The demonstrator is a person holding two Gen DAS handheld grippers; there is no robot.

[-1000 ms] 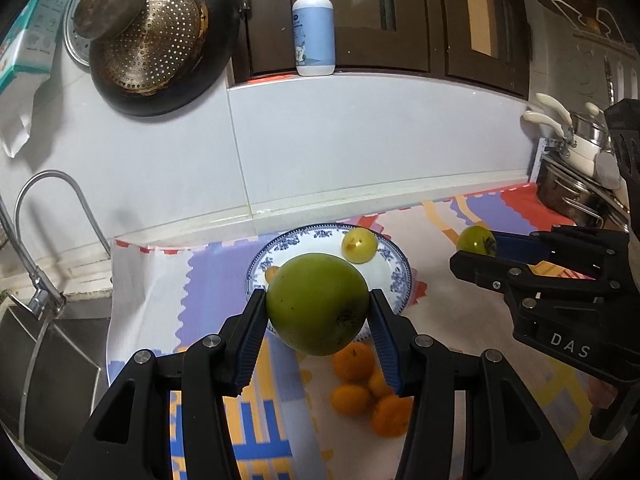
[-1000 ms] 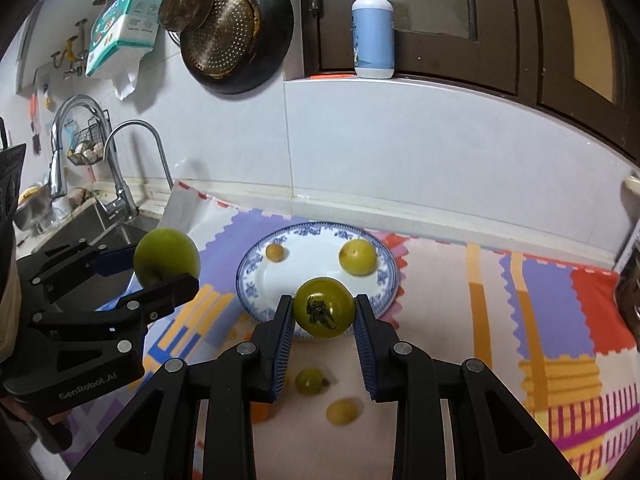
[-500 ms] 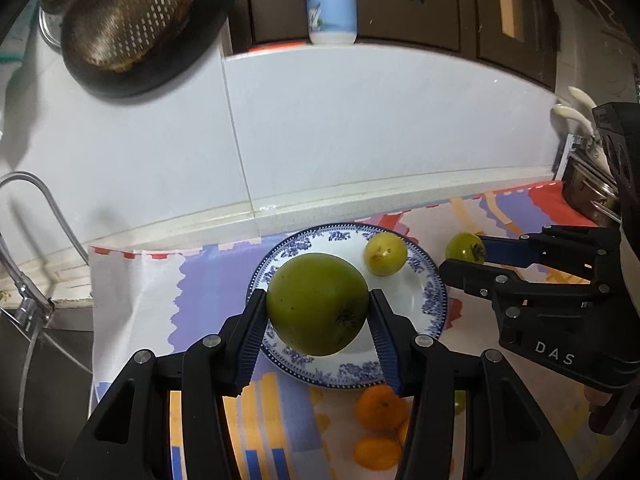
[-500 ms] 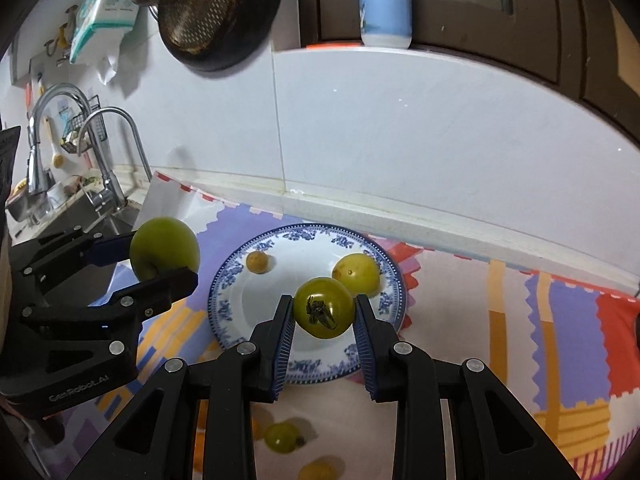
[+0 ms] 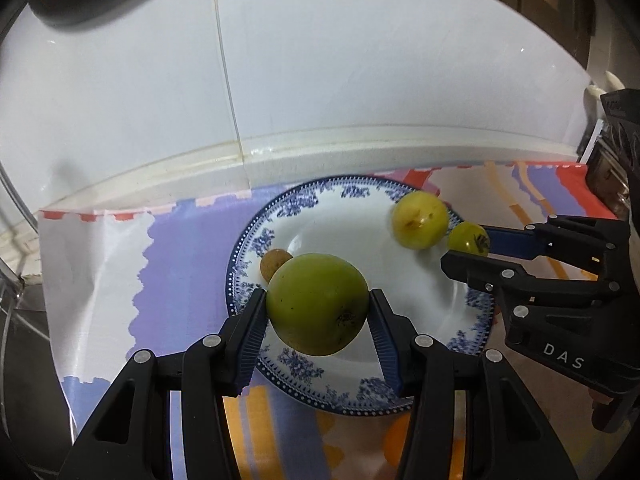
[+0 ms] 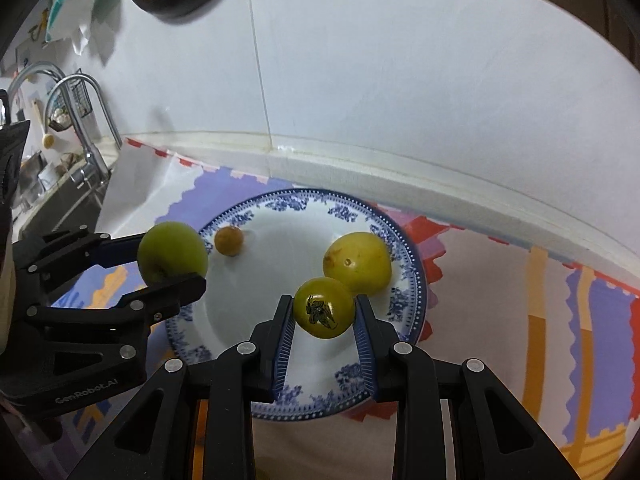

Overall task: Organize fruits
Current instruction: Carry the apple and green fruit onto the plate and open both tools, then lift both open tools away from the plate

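My left gripper (image 5: 318,304) is shut on a large green fruit (image 5: 318,304) and holds it above the left part of a blue-and-white plate (image 5: 400,398). My right gripper (image 6: 324,308) is shut on a small green tomato (image 6: 324,308) above the plate's (image 6: 224,224) right part. On the plate lie a yellow-green fruit (image 6: 357,263) at the right and a small brown fruit (image 6: 229,241) at the left. In the left wrist view these are the yellow-green fruit (image 5: 420,220) and the brown fruit (image 5: 274,262), half hidden behind the green fruit. The tomato (image 5: 468,239) shows there in the right gripper.
The plate stands on a colourful patterned mat (image 6: 560,320) beside the white tiled wall (image 6: 400,80). A sink with faucets (image 6: 80,120) lies to the left. Orange fruits (image 5: 396,444) lie on the mat in front of the plate, mostly hidden by my fingers.
Both grippers have moved forward and down over the plate with their fruits still held. The plate now looks larger and closer in both views.
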